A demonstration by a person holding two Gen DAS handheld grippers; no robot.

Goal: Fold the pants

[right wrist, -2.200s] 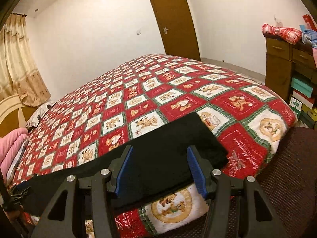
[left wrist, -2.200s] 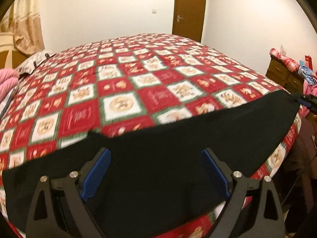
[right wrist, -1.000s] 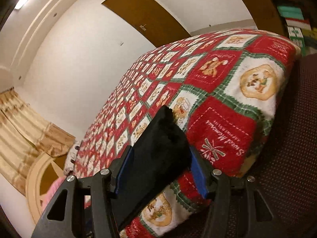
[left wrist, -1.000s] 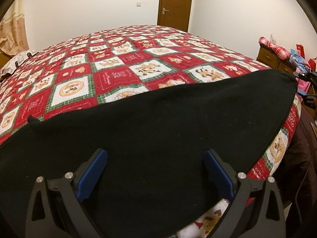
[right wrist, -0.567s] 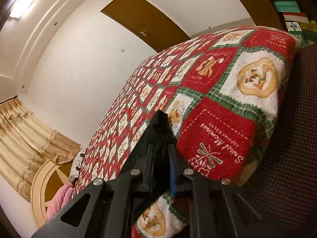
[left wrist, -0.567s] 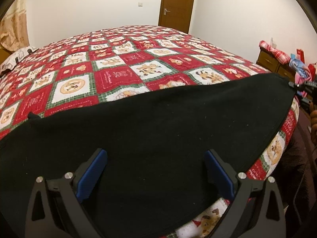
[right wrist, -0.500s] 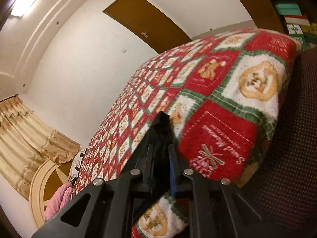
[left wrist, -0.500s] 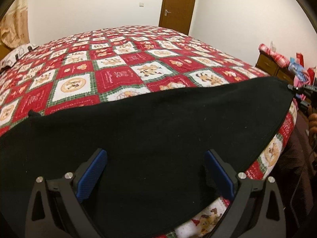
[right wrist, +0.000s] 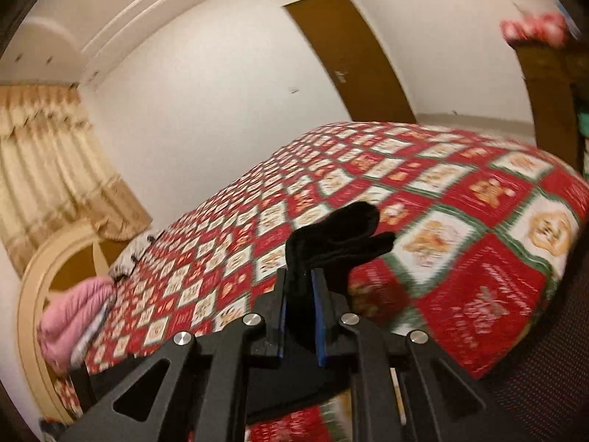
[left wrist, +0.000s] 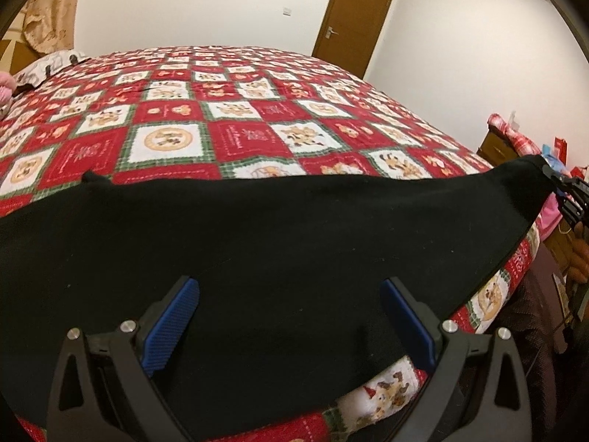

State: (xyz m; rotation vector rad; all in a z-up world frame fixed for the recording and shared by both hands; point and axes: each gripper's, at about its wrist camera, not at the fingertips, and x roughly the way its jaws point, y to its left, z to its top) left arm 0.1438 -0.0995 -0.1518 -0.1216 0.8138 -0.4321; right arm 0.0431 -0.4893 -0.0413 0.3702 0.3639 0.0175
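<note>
Pants [left wrist: 276, 250]: black, spread along the bed's [left wrist: 239, 136] near edge. Your right gripper [right wrist: 300, 313] has just clamped one end, now raised; left gripper [left wrist: 291, 316] fingers wide above the cloth. Fold begun.

Warm, yellowish indoor light fills both of my views, bright enough on the white walls [left wrist: 206, 3] and even across the quilt [left wrist: 235, 110], with no hard shadows or glare. My left wrist view is sharp. The black pants [left wrist: 276, 243] read as a flat dark mass (almost no fold detail). My right wrist view is smeared by motion blur, worst on the quilt's right edge and the dresser [right wrist: 545, 84]. Fisheye bends the door [right wrist: 353, 59] and darkens all corners.
</note>
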